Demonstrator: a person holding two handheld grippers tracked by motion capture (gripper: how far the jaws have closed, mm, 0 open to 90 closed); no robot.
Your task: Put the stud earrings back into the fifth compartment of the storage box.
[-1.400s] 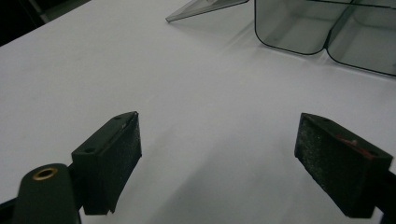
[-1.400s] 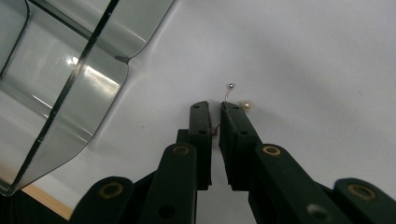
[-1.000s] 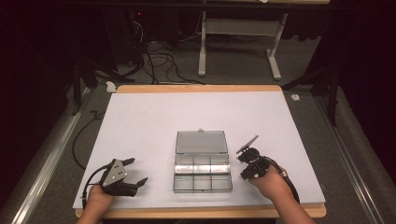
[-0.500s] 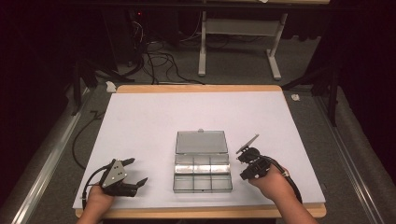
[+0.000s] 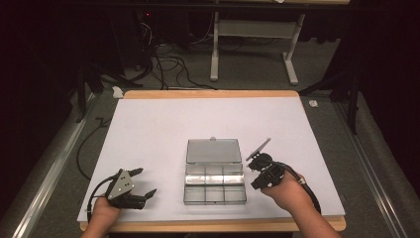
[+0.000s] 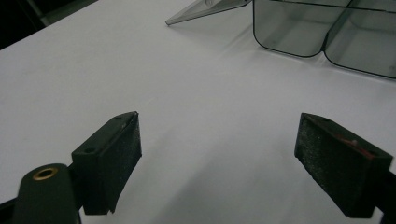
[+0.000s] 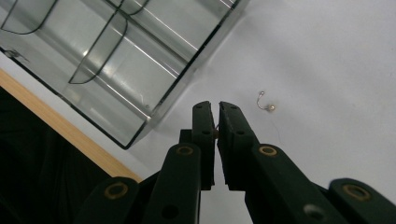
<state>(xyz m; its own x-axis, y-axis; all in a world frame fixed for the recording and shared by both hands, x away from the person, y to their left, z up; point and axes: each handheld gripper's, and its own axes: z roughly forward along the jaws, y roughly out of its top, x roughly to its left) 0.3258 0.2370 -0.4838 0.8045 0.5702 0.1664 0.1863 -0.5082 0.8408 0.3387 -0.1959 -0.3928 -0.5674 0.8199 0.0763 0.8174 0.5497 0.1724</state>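
While right gripper (image 7: pixel 215 108) pinches small hook | left gripper (image 6: pixel 217 154) wide open, empty | box (image 5: pixel 215 171) between

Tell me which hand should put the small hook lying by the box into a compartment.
Right. The right gripper, jaws shut, hangs just beside the small hook and the open clear box. The left gripper sits open near the table's near left corner, farther from both.

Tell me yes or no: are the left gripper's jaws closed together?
No: in the left gripper view the left gripper has its two pads far apart, with only bare white table between them.
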